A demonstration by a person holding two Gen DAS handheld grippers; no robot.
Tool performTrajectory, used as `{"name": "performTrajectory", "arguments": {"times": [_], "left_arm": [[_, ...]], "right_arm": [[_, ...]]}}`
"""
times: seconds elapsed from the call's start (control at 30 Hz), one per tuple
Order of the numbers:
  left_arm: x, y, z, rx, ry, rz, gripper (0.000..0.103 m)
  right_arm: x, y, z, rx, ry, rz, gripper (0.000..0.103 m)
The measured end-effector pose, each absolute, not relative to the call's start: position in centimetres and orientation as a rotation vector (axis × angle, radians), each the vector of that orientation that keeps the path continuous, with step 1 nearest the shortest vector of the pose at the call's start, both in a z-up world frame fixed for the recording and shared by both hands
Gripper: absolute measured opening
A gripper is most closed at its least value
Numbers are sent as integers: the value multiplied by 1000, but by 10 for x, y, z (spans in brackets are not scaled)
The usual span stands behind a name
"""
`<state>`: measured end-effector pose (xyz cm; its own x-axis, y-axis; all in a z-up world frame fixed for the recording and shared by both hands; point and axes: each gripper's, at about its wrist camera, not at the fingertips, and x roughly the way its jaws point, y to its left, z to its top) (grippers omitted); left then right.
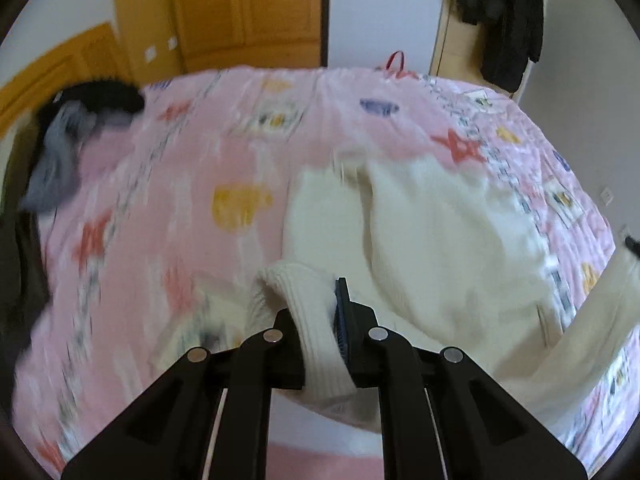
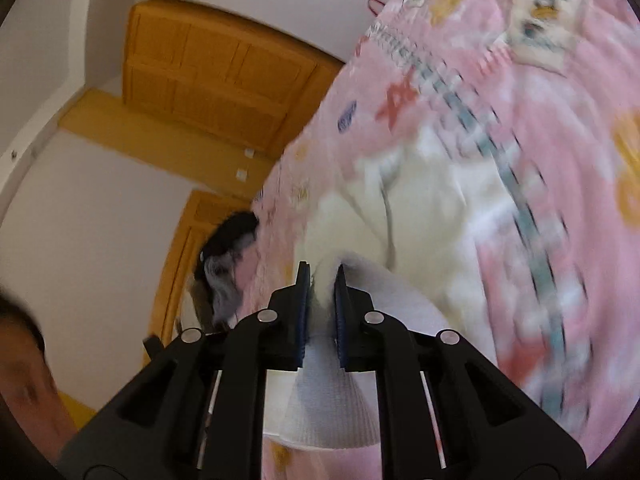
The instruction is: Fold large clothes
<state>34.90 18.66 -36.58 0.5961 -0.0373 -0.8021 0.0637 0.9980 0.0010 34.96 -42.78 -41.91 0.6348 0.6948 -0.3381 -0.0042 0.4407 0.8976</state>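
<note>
A white knitted sweater (image 1: 440,224) lies partly spread on a pink patterned bedspread (image 1: 180,184). In the left wrist view my left gripper (image 1: 316,300) is shut on the sweater's ribbed hem, which is lifted off the bed and folds over the left finger. In the right wrist view, which is tilted sideways, my right gripper (image 2: 320,280) is shut on another ribbed edge of the same white sweater (image 2: 420,208); the cloth hangs down between the blue pads. A stretched strip of the sweater runs to the right edge of the left wrist view. Both views are blurred.
A dark and grey pile of clothes (image 1: 76,136) lies at the bed's far left corner. Wooden wardrobe doors (image 1: 248,8) stand behind the bed, and a black coat (image 1: 500,16) hangs at the back right. Part of a person (image 2: 20,360) shows at the lower left.
</note>
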Motion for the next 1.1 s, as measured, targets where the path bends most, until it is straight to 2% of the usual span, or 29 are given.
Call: {"name": "performTrajectory", "arguments": {"times": [0.17,0.23,0.37,0.4,0.43,0.47,0.6,0.77,0.87,1.0,1.1], "left_arm": [[503,203,-369,5,997,-17,10],[571,202,-403,25,1110,2,11],[643,193,-481,76,1366,26,14],[651,188,-493,104,1407,19,14],[654,186,-497,97,1430,-25,19],[657,186,-498,94,1456,-78,24],[662,209,-478,46,1485,-152,28],[677,254,-441,-110,1441,-85,27],[683,303,-412,-312,1407,-18,35],[655,315,-374,-251,1433,82,34],[618,291,-348,-152,1426,55,40]], "right_arm": [[486,-452,-441,1212,807,435,11],[550,-454,-470,1218,884,336,17],[609,-456,-534,1264,1047,199,17],[614,-459,-547,1336,1044,198,29],[614,-461,-552,1377,1038,207,42],[614,-464,-553,1414,1021,220,59],[603,-467,-523,1306,991,283,61],[552,-440,-491,1301,1109,285,61],[514,-415,-459,1278,1196,240,61],[454,-375,-397,1149,1305,202,63],[432,-355,-359,1022,1305,220,66]]}}
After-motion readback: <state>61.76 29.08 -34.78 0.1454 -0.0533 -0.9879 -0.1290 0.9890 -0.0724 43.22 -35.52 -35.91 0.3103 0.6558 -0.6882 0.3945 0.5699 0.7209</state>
